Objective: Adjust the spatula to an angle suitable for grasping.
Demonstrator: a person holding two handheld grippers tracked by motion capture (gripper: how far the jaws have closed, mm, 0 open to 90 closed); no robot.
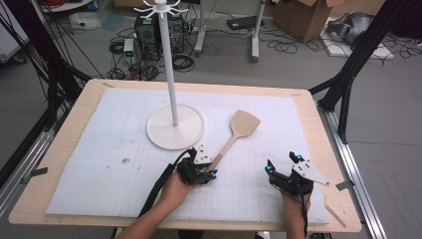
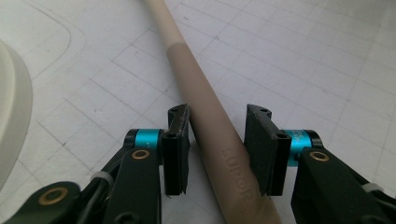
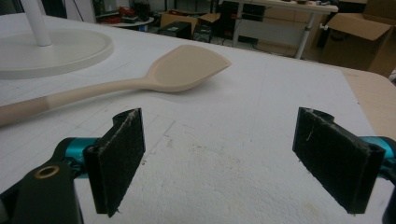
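High view: the left gripper sits at the handle end of a beige wooden spatula lying flat on the white foam-covered worktop; the right gripper rests well apart. Left gripper view: jaws apart, straddling the handle, neither pad visibly pressing it. Right gripper view: jaws wide apart, holding nothing; the spatula blade lies ahead, left of the jaws, beside a white round stand base.

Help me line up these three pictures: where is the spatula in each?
High view: spatula at centre, handle running down-left into the left tool.
Left gripper view: its handle between the jaws.
Right gripper view: upper left, blade pointing right.
Shared landmark: the white stand base.
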